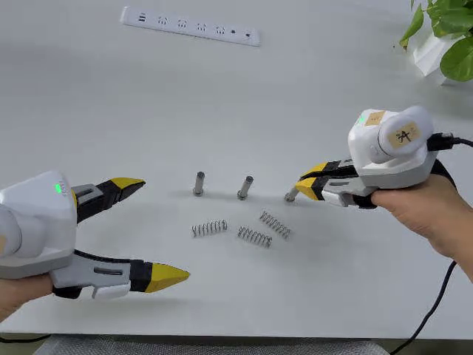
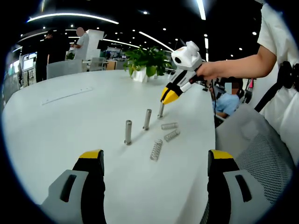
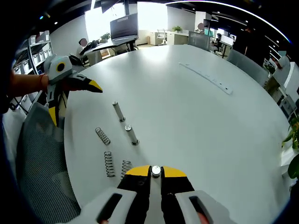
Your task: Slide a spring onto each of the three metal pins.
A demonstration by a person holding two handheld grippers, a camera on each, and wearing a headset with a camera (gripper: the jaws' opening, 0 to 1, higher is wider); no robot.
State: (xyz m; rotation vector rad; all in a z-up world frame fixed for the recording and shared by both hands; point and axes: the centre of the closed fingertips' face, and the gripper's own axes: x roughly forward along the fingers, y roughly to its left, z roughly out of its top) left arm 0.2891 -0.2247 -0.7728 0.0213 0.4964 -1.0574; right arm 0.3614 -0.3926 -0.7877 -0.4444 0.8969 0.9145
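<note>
Three short metal pins stand in a row on the white table: one on the left (image 1: 199, 183), one in the middle (image 1: 245, 187) and one on the right (image 1: 291, 196). Just in front of them lie three loose springs (image 1: 209, 228) (image 1: 254, 236) (image 1: 274, 224). My right gripper (image 1: 301, 186) is shut on the right pin, whose head (image 3: 156, 171) shows between the yellow tips. My left gripper (image 1: 161, 229) is held open at the near left, well away from the pins and with nothing in it. In the left gripper view, the spring nearest it (image 2: 156, 149) lies ahead between the jaws.
A white power strip (image 1: 191, 26) lies at the far side of the table. A potted plant (image 1: 443, 37) stands at the far right corner. The right gripper's cable (image 1: 436, 303) hangs at the near right edge. People and office desks are in the background.
</note>
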